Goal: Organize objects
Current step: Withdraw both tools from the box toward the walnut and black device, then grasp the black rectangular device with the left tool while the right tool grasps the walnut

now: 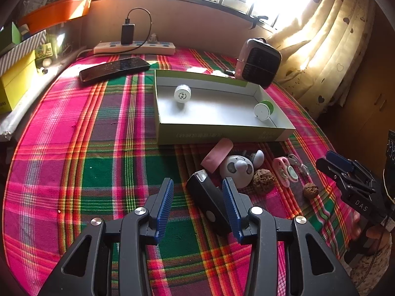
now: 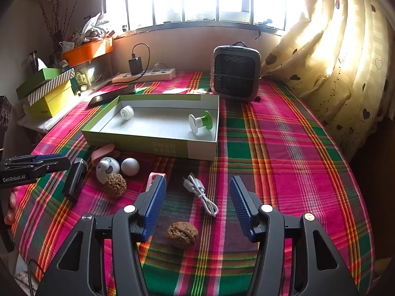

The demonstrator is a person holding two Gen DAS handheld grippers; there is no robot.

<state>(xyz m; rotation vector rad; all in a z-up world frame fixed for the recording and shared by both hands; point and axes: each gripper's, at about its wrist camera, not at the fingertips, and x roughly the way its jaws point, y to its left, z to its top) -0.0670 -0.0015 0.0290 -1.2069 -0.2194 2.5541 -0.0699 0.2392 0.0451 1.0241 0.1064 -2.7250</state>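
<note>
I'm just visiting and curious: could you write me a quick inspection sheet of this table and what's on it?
Surface: plaid cloth, covered.
Job's things: open box holds two small items; walnuts, panda toy, black device, pink pieces lie outside.
Clutter: phone, small heater.
Grippers: left gripper and right gripper open, empty.
Cables: white cable; charger in power strip.
Surroundings: window, curtain, stacked boxes.

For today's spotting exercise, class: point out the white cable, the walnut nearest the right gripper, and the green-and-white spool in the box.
white cable (image 2: pixel 201 198): right wrist view, on the middle of its coiled length.
walnut (image 2: pixel 182 234): right wrist view, on the shell's centre.
green-and-white spool (image 2: pixel 196 123): right wrist view, on its white end disc.
</note>
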